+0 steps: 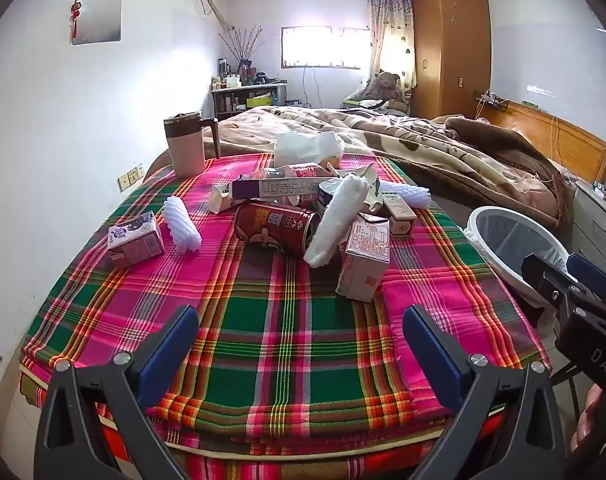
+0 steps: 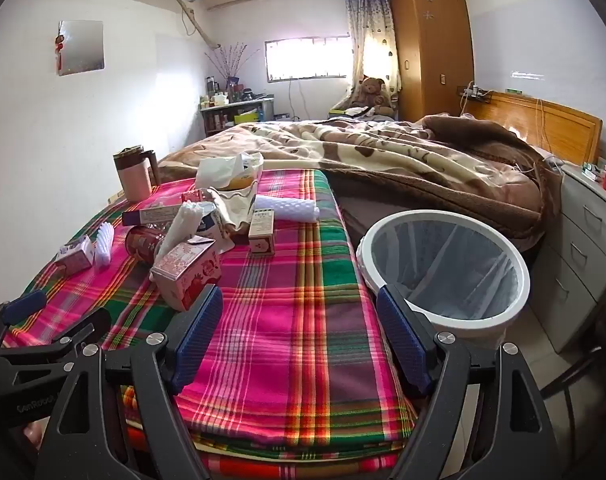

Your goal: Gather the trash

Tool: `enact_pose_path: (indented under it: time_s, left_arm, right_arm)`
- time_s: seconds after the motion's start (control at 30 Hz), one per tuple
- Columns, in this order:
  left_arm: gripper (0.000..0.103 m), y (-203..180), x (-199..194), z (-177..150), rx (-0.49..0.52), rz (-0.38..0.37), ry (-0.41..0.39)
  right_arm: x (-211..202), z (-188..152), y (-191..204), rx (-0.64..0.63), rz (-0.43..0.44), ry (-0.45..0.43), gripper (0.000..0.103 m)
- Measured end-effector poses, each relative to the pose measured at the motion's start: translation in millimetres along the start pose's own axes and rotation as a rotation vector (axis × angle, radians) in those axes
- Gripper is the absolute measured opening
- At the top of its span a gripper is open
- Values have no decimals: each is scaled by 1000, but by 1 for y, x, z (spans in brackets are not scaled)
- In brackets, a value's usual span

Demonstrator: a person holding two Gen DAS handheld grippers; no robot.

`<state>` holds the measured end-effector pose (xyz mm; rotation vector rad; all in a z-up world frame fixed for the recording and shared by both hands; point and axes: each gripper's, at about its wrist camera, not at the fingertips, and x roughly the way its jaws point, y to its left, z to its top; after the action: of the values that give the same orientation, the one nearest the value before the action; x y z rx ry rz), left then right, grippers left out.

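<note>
Task status: not started, as far as you can judge. The lined white bin (image 2: 447, 268) looks empty; only its liner shows inside. All visible trash remains on the plaid cloth (image 1: 287, 332).

Your left gripper (image 1: 301, 344) is spread wide and holds nothing. Your right gripper (image 2: 299, 336) is likewise released and empty, hovering at the near edge of the cloth, with the bin just beside its right finger.

Trash location, left wrist view: a heap at 12 o'clock from the left gripper. It includes a red can (image 1: 277, 228) lying on its side, a white foam roll (image 1: 337, 220) leaning across it, a pink carton (image 1: 365, 262) nearest you, a long purple-ended box (image 1: 275, 189) and a small beige box (image 1: 399, 212). A purple carton (image 1: 135, 240) and a ribbed white foam piece (image 1: 181, 226) lie apart at 10 o'clock. A second foam piece (image 1: 407, 195) sits at 1 o'clock. The bin stands off the cloth at 3 o'clock.

The tissue pack (image 1: 307, 148) and mug (image 1: 187, 146) at the far edge may not be trash; treat them as doubtful.

Surface: soft cloth, apparently spread over the bed end, with a brown blanket (image 1: 423, 140) beyond. Room: bedroom with wardrobe (image 1: 449, 48), window (image 1: 325, 46) and white walls.
</note>
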<state>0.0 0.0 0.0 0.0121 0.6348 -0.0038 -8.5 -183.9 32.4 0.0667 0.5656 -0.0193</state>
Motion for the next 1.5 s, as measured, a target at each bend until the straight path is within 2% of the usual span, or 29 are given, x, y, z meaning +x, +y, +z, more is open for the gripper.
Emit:
enact_pose_path:
  time_s: [0.93,1.0,1.5]
  left_arm:
    - [103,6,-4,2,-4,3,-17]
    - [103,7,-5,2,-5,3,-17]
    - [103,6,-5,1,-4,3,-20]
  right_arm:
    - [-6,0,-9,-6,-7,-12,81]
    - [-4,0,2,-10,-17,-11,81]
    - [-5,0,1,-12,-18,-12,81]
